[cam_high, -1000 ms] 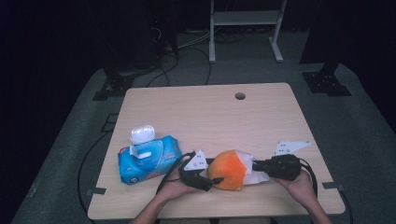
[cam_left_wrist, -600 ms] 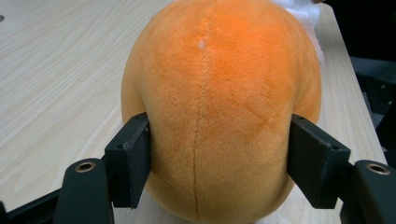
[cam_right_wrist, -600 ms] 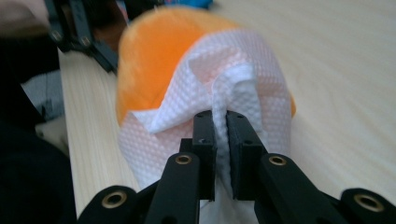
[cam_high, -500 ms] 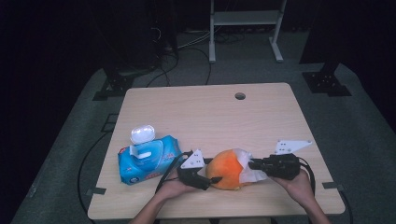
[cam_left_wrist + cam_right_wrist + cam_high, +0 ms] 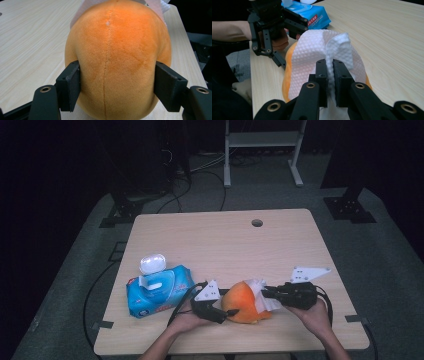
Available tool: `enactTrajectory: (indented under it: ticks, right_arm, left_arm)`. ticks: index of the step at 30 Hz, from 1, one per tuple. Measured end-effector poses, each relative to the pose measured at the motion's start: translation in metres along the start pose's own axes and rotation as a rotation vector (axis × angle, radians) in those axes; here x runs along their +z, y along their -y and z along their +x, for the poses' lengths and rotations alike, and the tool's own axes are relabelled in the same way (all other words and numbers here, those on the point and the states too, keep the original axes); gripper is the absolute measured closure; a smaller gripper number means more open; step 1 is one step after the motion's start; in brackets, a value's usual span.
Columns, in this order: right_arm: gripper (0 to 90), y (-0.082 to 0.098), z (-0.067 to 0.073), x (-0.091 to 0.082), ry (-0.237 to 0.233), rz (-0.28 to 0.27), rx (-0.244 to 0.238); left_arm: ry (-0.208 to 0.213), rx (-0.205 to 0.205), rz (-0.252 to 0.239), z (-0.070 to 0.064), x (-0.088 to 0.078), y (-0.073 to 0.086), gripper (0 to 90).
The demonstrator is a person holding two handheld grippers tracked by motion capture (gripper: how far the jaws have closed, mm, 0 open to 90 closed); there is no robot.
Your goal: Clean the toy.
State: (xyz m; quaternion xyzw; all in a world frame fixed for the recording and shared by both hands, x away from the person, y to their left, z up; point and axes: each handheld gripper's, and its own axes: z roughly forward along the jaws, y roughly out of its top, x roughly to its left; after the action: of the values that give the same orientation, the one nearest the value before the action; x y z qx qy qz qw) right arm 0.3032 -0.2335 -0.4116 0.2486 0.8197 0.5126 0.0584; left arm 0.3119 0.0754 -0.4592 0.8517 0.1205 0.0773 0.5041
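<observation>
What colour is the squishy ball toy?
The plush ball is orange, with a seam down its middle. The left gripper view shows it best.

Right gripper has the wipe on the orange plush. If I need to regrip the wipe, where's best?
Probably the raised fold of the white wipe on top of the orange plush, coming from the table's right end: it stands clear of the plush, so the right gripper pinches cloth alone.

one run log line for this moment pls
left gripper: shut on orange plush toy | right gripper: shut on white wet wipe, draped over toy | wipes pack: lid open | table
</observation>
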Motion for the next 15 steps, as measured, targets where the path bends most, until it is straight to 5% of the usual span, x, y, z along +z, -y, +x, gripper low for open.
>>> enactTrajectory:
  ticks: [4, 6, 11, 13, 15]
  right_arm:
    - [82.4, 0.009, -0.007, 0.008, -0.010, 0.058, 0.023]
    - [82.4, 0.013, -0.009, 0.003, 0.045, 0.096, 0.019]
    - [82.0, -0.001, 0.004, -0.008, 0.002, -0.033, -0.018]
    - [81.6, -0.008, 0.012, -0.002, -0.002, -0.029, -0.059]
    - [81.6, -0.009, 0.017, 0.008, 0.012, 0.031, -0.096]
  left_arm:
    - [-0.006, 0.003, 0.005, -0.001, -0.001, -0.002, 29.2]
    - [-0.010, 0.008, 0.002, -0.002, 0.000, -0.003, 29.2]
    - [-0.035, 0.065, 0.010, -0.012, 0.004, -0.012, 29.8]
    - [-0.046, 0.077, 0.015, -0.016, 0.005, -0.014, 30.3]
    - [-0.047, 0.071, 0.016, -0.015, 0.005, -0.014, 30.5]
